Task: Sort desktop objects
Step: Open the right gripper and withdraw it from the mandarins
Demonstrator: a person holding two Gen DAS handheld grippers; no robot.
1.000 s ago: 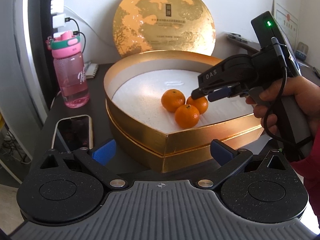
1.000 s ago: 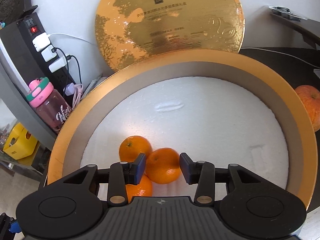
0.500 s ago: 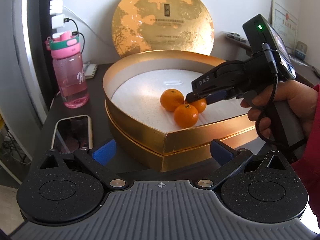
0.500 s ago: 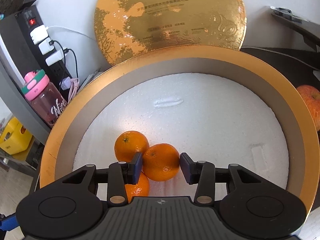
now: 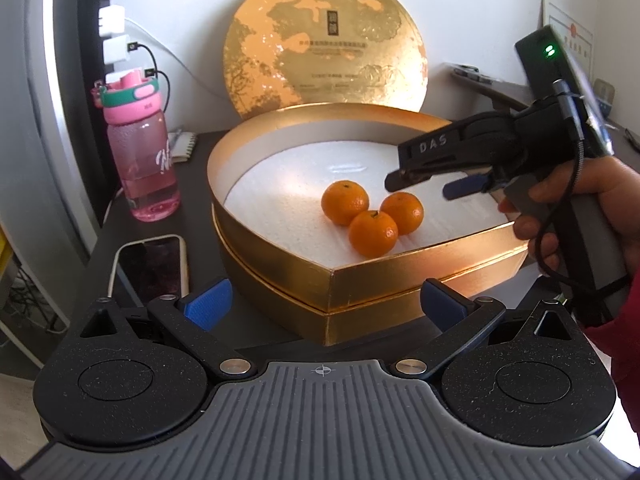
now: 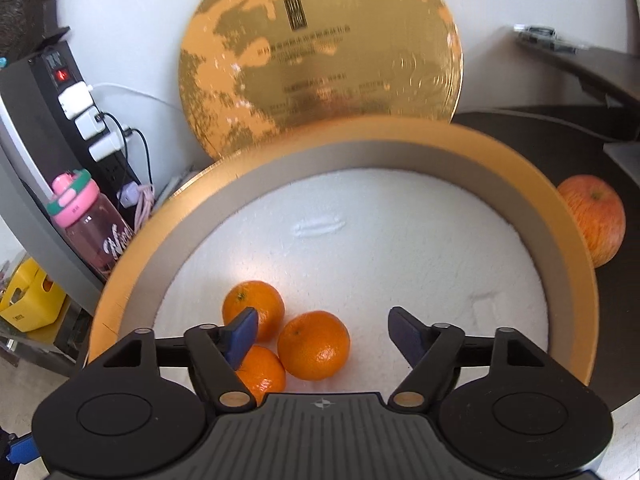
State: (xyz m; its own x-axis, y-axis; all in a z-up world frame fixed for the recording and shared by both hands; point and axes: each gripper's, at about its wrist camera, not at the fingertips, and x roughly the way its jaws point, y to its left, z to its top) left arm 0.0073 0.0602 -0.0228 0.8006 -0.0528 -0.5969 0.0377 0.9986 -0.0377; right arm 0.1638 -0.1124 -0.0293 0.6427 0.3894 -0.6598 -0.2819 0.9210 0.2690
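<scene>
Now three small orange mandarins (image 6: 313, 345) lie touching on the white foam of the round golden box (image 5: 280, 152), toward its near edge. The right gripper (image 6: 322, 332) hangs above them, fingers spread and empty; the left gripper (image 5: 324, 300), also spread, waits near. Any withdrawal should go straight up, without touching the fruit.

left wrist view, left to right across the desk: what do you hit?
Pink water bottle → phone lying flat → gold box holding three oranges → right gripper, open above the box → the hand holding it.
</scene>
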